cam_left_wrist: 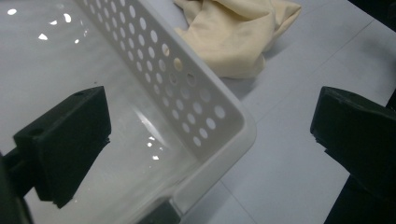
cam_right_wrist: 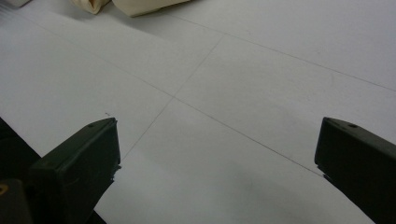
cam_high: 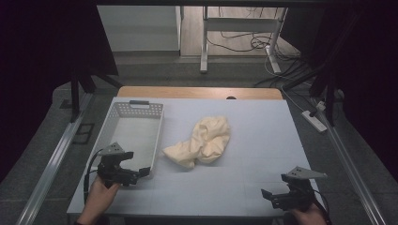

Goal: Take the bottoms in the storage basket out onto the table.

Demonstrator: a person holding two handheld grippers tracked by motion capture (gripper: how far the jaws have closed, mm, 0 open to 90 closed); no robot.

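At the near left corner of the tabletop, the left gripper (cam_high: 141, 174) hung with its jaws spread wide astride the near right corner of the white perforated basket (cam_high: 123, 109), holding nothing. At the near right corner the right gripper (cam_high: 266, 195) stood equally wide open over bare tabletop (cam_high: 263, 126). Farther back, near the middle, the crumpled cream cloth (cam_high: 202, 141) lay just beside the basket's right wall, outside it. The basket looked empty, so the work seemed barely begun: the cloth remained to be grasped and, presumably, placed inside.
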